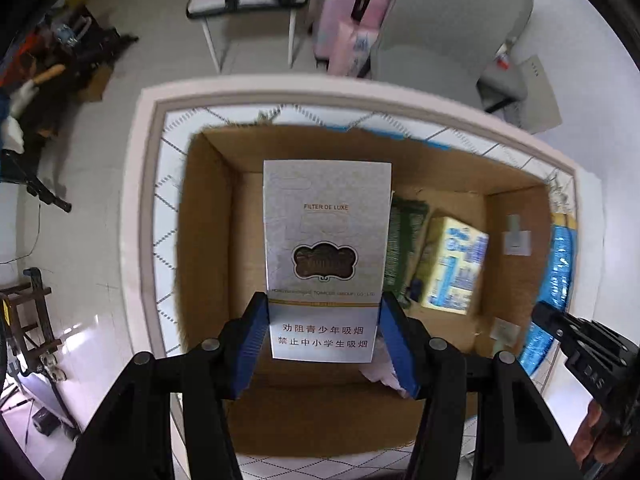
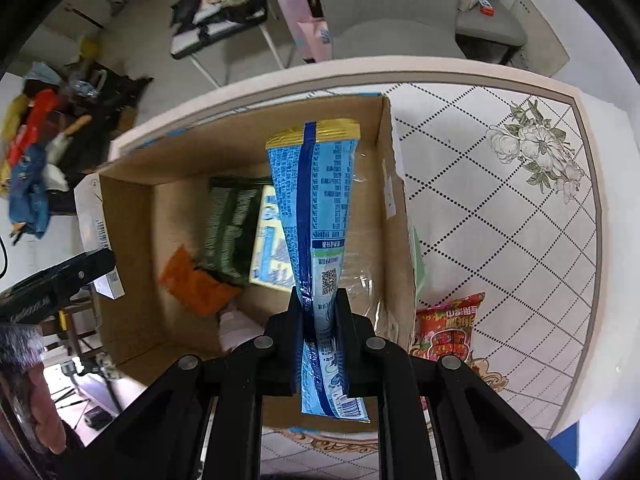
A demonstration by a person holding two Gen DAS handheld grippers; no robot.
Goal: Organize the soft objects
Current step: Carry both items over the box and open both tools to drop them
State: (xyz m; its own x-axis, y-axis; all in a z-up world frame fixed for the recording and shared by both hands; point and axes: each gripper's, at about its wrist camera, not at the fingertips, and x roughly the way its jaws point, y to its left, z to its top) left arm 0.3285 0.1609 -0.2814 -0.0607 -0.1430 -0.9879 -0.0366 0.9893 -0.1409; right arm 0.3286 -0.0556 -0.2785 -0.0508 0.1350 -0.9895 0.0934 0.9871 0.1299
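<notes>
My left gripper (image 1: 323, 332) is shut on a white cigarette carton (image 1: 326, 248) and holds it above the open cardboard box (image 1: 208, 240). My right gripper (image 2: 320, 320) is shut on a blue snack packet (image 2: 316, 208) with a yellow end, held over the right side of the same box (image 2: 396, 208). In the box lie a green packet (image 2: 230, 232), a yellow-blue pack (image 1: 454, 264), an orange packet (image 2: 192, 284) and something pink (image 2: 236, 328). The blue packet (image 1: 558, 264) and right gripper (image 1: 588, 348) show at the right edge of the left wrist view.
The box stands on a table with a white diamond-pattern cloth (image 2: 500, 240). A red snack packet (image 2: 448, 332) lies on the cloth right of the box. A grey chair (image 2: 400, 36) and pink items (image 1: 352, 28) stand beyond the table. Clutter lies on the floor at left (image 2: 36, 148).
</notes>
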